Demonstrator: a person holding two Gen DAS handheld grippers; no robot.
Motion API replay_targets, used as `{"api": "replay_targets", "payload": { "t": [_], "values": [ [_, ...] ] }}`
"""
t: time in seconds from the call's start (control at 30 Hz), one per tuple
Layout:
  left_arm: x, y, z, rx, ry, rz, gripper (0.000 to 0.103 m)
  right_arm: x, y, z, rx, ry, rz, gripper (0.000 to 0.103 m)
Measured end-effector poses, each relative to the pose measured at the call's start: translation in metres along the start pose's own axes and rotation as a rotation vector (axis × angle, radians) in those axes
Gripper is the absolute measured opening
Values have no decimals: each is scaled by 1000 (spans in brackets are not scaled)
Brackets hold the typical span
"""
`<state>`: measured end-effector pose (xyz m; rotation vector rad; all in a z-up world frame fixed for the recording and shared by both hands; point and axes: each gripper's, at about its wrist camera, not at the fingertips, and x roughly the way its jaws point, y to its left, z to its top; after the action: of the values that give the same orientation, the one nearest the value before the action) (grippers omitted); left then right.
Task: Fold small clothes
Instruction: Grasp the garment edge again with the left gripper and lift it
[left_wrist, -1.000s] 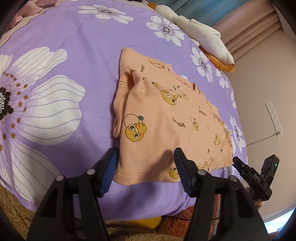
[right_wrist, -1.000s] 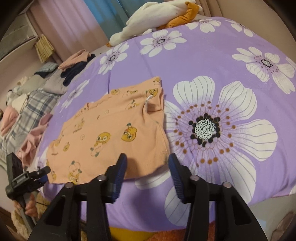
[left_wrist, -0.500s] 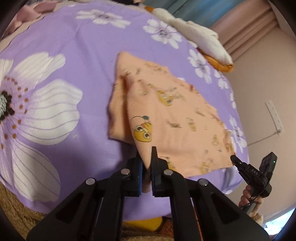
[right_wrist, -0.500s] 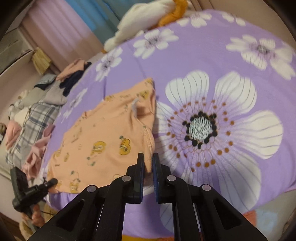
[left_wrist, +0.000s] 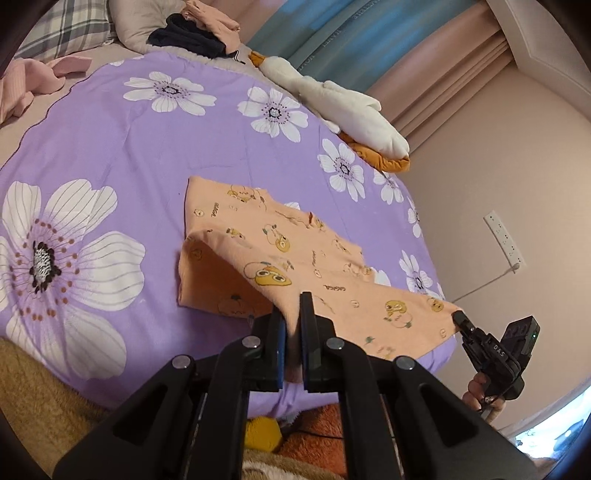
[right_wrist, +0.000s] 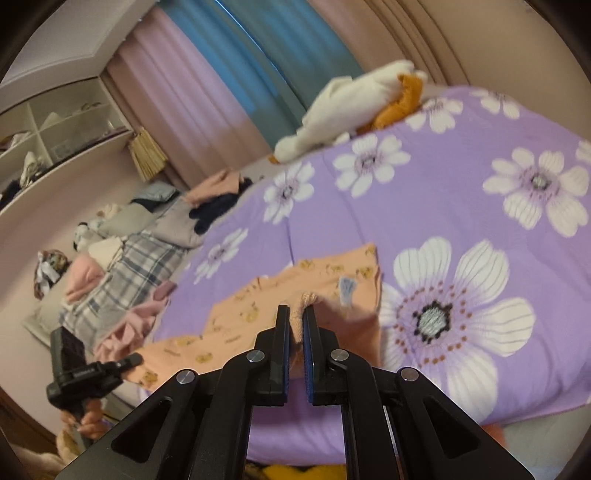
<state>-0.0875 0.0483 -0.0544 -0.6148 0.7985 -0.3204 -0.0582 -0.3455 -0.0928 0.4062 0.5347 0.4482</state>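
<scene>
A small orange garment (left_wrist: 280, 254) printed with yellow cartoon ducks lies on the purple flowered bedspread (left_wrist: 110, 140). My left gripper (left_wrist: 291, 317) is shut on its near hem, which is raised off the bed. In the right wrist view the same orange garment (right_wrist: 266, 306) has a white label showing, and my right gripper (right_wrist: 295, 321) is shut on a bunched corner of its hem. Each view also catches the other gripper (left_wrist: 476, 339) (right_wrist: 110, 365) gripping the garment's far corner, held by a hand.
A white and orange plush toy (left_wrist: 351, 107) lies at the far edge of the bed. Piled clothes (right_wrist: 122, 258) and a plaid cover sit beyond the bedspread, with shelves (right_wrist: 55, 133) behind. A wall socket strip (left_wrist: 504, 240) hangs at the right. A brown fuzzy blanket (left_wrist: 37, 398) lies below the bed's edge.
Both grippers closed on the garment's near hem and lifted it; the near edge now hangs off the bed between them while the far part stays flat.
</scene>
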Motion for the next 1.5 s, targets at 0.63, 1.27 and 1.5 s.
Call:
{"api": "replay_targets", "payload": {
  "t": [0.63, 1.27, 1.5],
  "values": [
    [-49, -11, -12, 36, 32, -10, 5, -42, 20, 2, -48, -48, 18, 8],
    [-38, 0, -21, 5, 83, 7, 6, -39, 17, -5, -10, -6, -14, 8],
    [-35, 6, -20, -11, 83, -8, 6, -30, 17, -2, 8, 22, -40, 8]
  ]
}}
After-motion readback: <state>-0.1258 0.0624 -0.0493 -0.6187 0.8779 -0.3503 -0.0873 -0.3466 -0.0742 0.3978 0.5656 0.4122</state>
